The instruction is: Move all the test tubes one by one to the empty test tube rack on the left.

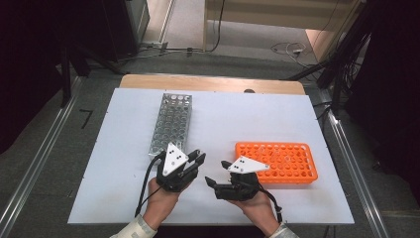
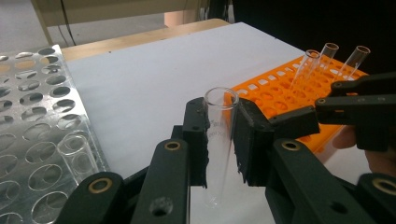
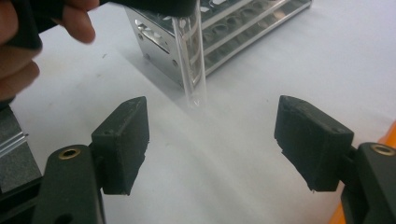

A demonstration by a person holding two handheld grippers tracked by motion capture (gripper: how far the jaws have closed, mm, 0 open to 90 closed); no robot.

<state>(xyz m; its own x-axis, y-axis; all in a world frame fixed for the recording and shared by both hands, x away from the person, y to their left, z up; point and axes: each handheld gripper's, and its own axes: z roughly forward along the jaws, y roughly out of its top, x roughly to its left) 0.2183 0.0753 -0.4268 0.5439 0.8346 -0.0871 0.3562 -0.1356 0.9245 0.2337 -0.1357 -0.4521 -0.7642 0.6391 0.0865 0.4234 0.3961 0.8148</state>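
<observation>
Grey floor, wooden furniture, floor cables

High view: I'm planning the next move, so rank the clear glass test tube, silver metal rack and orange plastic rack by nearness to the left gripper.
1. Clear glass test tube, between its fingers.
2. Silver metal rack, just beyond.
3. Orange plastic rack, to the right.

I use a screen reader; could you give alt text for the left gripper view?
The left tool grips a clear glass test tube upright over the white table, between a metal rack and an orange rack holding three tubes.
</observation>
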